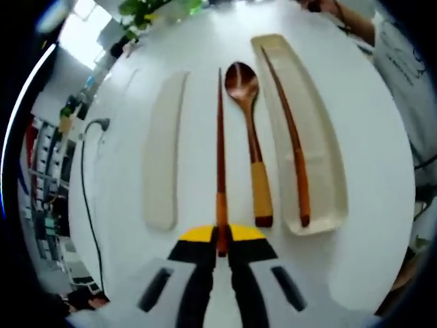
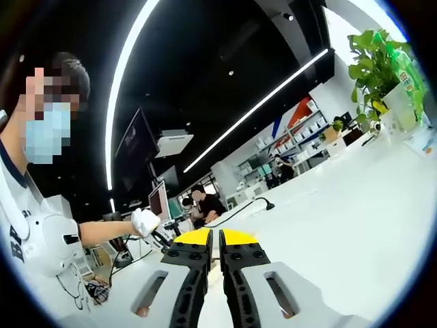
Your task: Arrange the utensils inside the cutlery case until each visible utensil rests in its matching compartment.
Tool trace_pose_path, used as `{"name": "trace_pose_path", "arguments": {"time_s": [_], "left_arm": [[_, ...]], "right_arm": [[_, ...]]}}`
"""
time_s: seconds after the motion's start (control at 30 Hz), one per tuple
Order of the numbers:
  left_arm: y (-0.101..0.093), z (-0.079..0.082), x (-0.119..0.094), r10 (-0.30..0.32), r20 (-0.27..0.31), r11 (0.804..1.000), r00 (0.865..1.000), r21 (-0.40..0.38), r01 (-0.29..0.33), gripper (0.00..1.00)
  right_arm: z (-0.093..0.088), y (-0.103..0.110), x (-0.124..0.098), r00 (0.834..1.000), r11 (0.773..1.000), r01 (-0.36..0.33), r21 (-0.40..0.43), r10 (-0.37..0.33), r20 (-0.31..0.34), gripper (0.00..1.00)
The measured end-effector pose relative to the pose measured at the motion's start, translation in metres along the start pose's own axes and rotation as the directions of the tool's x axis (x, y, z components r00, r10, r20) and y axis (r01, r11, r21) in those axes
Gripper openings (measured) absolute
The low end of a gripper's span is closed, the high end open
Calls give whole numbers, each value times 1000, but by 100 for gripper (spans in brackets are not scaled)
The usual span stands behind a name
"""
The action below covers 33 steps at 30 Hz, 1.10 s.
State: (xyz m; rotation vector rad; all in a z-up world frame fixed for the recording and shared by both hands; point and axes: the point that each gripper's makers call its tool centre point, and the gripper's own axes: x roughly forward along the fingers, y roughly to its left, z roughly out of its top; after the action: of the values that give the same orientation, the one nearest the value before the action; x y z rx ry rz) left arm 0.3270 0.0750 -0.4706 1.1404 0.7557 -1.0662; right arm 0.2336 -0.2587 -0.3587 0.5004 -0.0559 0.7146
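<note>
Closed on the orange end of a dark brown wooden chopstick (image 1: 220,147), the left gripper (image 1: 221,247) sits at lower centre. Beside it lies a brown wooden spoon (image 1: 248,130); a second chopstick (image 1: 288,130) rests in the beige cutlery case tray (image 1: 326,164) at right. Right gripper (image 2: 213,249): jaws nearly together, empty.

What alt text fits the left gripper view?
The left gripper has its jaws shut on a chopstick lying on a white table, beside a wooden spoon. A second chopstick rests in the open case tray; a lid lies left.
</note>
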Motion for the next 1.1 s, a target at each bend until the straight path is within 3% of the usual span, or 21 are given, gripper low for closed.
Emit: {"name": "trace_pose_path", "arguments": {"time_s": [0.27, 0.63, 0.67, 0.8, 0.87, 1.1], "left_arm": [[9, 6, -10, 36, 33, 999, 999, -17, -35, 5], [-1, 17, -28, 68, 37, 997, 997, 41, -70, 4], [3, 20, -32, 98, 49, 994, 994, 52, -101, 4], [4, 21, -47, 123, 57, 991, 991, 38, -125, 4], [8, 19, -55, 170, 51, 984, 984, 52, -172, 4], [7, 21, -82, 237, 67, 969, 969, 57, -241, 4]], "right_arm": [[-1, 2, -1, 1000, 1000, 2, 0, -2, -4, 3], [-1, 9, 2, 1000, 1000, -11, -12, 11, -11, 3], [-1, 10, 2, 1000, 1000, -13, -14, 13, -11, 3], [-1, 13, 5, 1000, 1000, -23, -16, 23, -17, 3], [-2, 15, 6, 999, 999, -28, -18, 28, -18, 3], [-2, 19, 11, 999, 999, -43, -23, 42, -29, 3]]}}
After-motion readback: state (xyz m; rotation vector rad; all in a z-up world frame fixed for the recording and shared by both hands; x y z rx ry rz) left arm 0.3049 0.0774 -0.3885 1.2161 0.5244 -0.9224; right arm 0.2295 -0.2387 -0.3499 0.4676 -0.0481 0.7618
